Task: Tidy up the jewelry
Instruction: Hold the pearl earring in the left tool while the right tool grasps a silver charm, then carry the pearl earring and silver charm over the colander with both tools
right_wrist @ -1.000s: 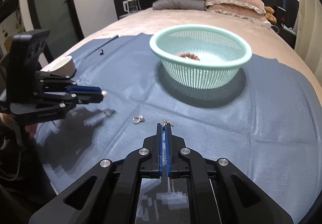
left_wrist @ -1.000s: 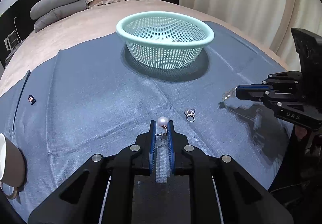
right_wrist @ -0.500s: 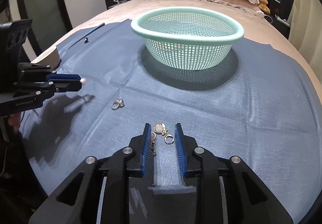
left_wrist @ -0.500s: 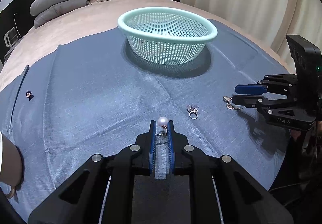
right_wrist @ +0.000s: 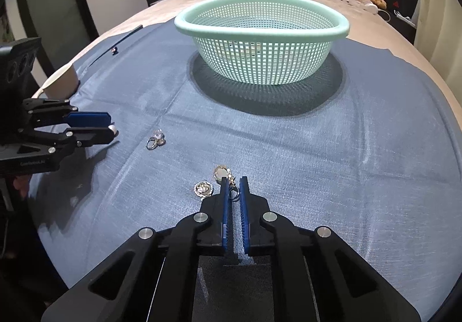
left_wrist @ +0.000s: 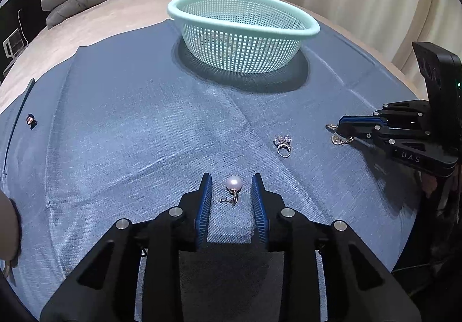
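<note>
The left gripper (left_wrist: 232,187) has opened since half a second ago: its blue pads, which then pinched the pearl earring (left_wrist: 232,187), now stand wide apart with nothing in them, and the earring lies on the blue cloth (left_wrist: 130,134) between the fingertips, pearl forward, post pointing left, touching neither pad. The right gripper (right_wrist: 234,183) has gone the other way: its jaws, spread around the jewelry half a second ago, are now drawn nearly together on the hook of a drop earring (right_wrist: 221,173), whose oval pendant pokes out ahead of the tips. Whether the pads truly clamp the hook or only flank it cannot be told. A second round pendant (right_wrist: 203,188) lies on the cloth just left of the right fingertips, free of them. The ring (left_wrist: 283,145) with clear stones sits on the cloth between the two grippers, where it was before. The mint basket (right_wrist: 260,24) stands farther back on the cloth, apart from both grippers; its inside is not readable now. A small stud (left_wrist: 29,119) rests near the cloth's far left edge.
</note>
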`<action>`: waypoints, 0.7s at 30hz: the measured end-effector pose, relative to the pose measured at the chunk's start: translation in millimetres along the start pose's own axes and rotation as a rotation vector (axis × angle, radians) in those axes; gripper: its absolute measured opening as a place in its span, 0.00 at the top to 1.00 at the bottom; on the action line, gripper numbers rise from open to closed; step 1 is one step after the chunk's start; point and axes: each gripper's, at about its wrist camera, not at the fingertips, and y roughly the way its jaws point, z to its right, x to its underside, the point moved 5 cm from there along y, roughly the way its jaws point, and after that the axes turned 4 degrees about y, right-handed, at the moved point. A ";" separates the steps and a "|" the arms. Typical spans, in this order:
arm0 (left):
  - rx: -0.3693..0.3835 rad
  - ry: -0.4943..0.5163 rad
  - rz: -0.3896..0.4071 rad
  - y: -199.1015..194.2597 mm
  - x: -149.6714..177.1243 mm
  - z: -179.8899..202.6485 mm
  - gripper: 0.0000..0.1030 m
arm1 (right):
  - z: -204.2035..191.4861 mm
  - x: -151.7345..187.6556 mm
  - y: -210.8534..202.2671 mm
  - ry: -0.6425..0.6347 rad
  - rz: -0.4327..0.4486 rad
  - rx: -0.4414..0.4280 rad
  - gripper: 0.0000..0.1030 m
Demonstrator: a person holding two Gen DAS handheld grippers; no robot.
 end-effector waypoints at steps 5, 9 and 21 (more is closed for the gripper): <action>0.006 -0.001 -0.008 0.6 2.8 -1.6 0.71 | -1.9 -5.8 -13.5 -0.011 0.025 0.006 0.98; 0.011 0.007 -0.012 -0.2 4.3 -0.1 0.72 | -2.5 -11.5 -25.0 -0.021 0.050 0.013 0.98; 0.040 -0.022 0.037 -20.9 -10.0 -4.1 0.91 | -9.1 -49.2 -67.0 -0.073 0.161 0.012 0.98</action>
